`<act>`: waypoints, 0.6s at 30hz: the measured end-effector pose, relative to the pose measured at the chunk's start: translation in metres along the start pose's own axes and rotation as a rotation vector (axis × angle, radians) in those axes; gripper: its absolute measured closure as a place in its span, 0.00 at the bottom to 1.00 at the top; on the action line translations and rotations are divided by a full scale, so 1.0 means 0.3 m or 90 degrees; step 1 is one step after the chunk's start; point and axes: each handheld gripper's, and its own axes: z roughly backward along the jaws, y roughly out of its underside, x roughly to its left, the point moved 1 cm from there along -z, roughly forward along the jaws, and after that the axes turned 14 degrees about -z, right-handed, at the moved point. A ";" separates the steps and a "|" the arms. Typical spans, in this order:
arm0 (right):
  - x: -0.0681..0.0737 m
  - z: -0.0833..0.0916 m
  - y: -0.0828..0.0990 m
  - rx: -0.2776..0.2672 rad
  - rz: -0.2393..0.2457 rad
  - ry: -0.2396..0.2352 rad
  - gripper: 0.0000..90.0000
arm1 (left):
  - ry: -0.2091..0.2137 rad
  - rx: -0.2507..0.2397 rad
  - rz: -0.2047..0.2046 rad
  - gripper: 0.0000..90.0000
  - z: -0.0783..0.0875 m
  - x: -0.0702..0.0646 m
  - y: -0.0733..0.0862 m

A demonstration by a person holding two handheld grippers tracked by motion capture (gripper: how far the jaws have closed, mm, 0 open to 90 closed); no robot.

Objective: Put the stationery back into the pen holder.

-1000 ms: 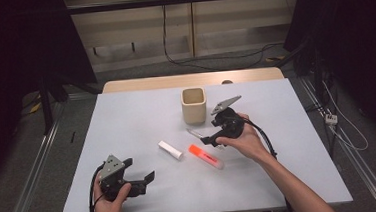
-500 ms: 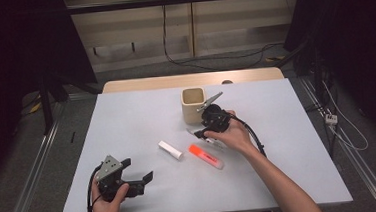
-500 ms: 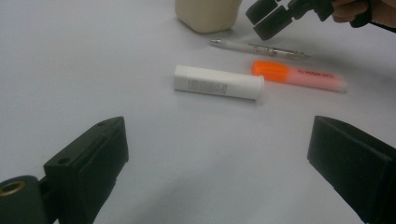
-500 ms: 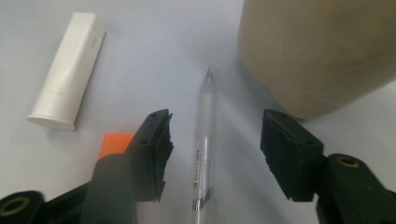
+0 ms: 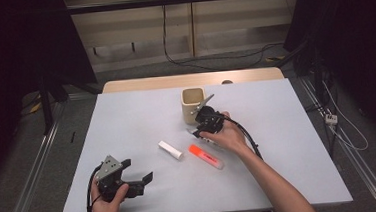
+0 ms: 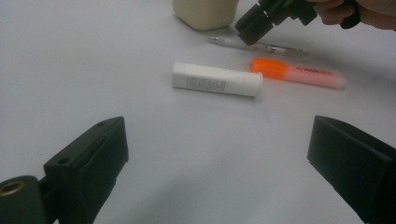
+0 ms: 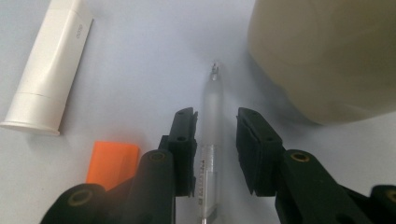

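Note:
A clear pen [image 7: 212, 98] lies on the white table [image 5: 288, 129] in front of a beige cup [image 5: 193, 105]. My right gripper [image 7: 215, 116] is lowered over the pen. Its jaws have just been closing and now straddle the barrel, with a little gap still on each side. From the left gripper view the right gripper [image 6: 252, 35] tips down onto the pen [image 6: 280, 48]. A white tube [image 5: 170, 150] and an orange highlighter [image 5: 206, 156] lie just nearer the person. My left gripper [image 5: 138, 170] rests near the front left edge, wide open with nothing in it.
The cup [image 7: 327, 56] stands close on the right of the right gripper's jaws, the highlighter cap [image 7: 113, 163] and white tube [image 7: 49, 70] on their left. A wooden strip [image 5: 189, 80] runs along the table's far edge. Cables trail from both grippers.
The right hand has moved left and down from beside the cup to the pen, and its jaws have narrowed around it. The left hand has stayed put.

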 end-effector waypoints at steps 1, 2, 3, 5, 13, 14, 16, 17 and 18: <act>0.001 -0.004 -0.001 0.006 0.002 0.002 0.78 | 0.001 0.002 -0.001 0.06 0.001 0.000 0.000; 0.004 -0.008 -0.002 0.010 0.000 0.006 0.79 | 0.000 0.001 -0.001 0.06 0.001 -0.001 -0.001; 0.006 -0.012 -0.003 0.014 -0.003 0.006 0.80 | 0.000 0.002 -0.002 0.06 0.001 -0.001 -0.001; 0.007 -0.020 -0.004 0.018 -0.009 0.011 0.82 | 0.001 0.002 -0.001 0.06 0.002 -0.001 0.000; 0.013 -0.030 -0.011 0.034 -0.025 0.028 0.87 | 0.002 0.002 -0.002 0.06 -0.001 -0.001 -0.001; 0.014 -0.031 -0.014 0.036 -0.022 0.032 0.87 | 0.003 0.004 -0.003 0.06 -0.001 -0.001 -0.001; 0.019 -0.032 -0.015 0.039 -0.027 0.038 0.88 | 0.004 0.005 -0.003 0.06 -0.001 -0.001 0.000; 0.019 -0.032 -0.015 0.040 -0.028 0.038 0.88 | 0.004 0.005 -0.004 0.06 -0.001 -0.001 0.000; 0.018 -0.032 -0.014 0.039 -0.031 0.035 0.88 | 0.004 0.005 -0.003 0.06 -0.001 -0.001 0.000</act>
